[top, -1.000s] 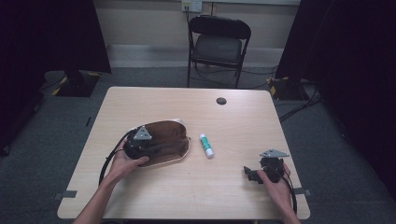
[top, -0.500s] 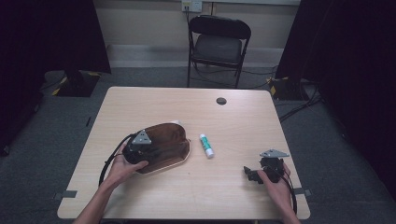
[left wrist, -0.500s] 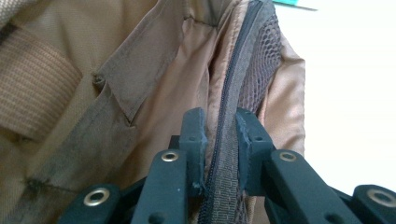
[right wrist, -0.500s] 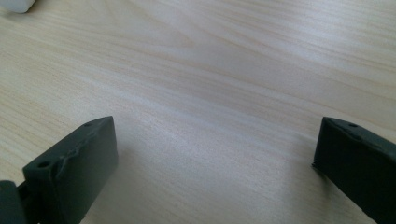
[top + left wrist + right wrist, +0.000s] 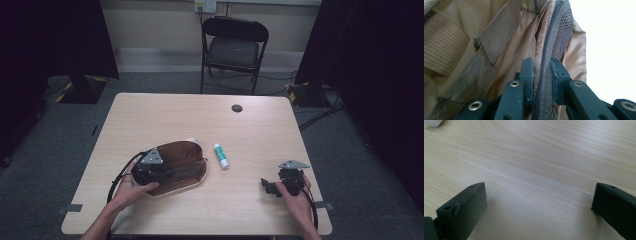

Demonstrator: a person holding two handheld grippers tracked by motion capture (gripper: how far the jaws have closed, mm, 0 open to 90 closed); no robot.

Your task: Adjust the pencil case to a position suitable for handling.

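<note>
A soft brown pouch (image 5: 177, 167) lies on the pale wooden table (image 5: 165, 115), at about 8 o'clock from the table's middle. In the left gripper view it is made of smooth cloth, with a mesh pocket (image 5: 562, 37) and a dark zipper (image 5: 547, 50) running up its edge. The left gripper (image 5: 542, 68) pinches that zipper edge between its fingers. A white glue stick (image 5: 221, 155) with a green band lies just beside the pouch, at its 3 o'clock. The right gripper (image 5: 537, 202) rests at the table's 4 o'clock, fingers spread wide over bare wood grain. A black folding chair (image 5: 234, 47) stands beyond the table at 12 o'clock.
</note>
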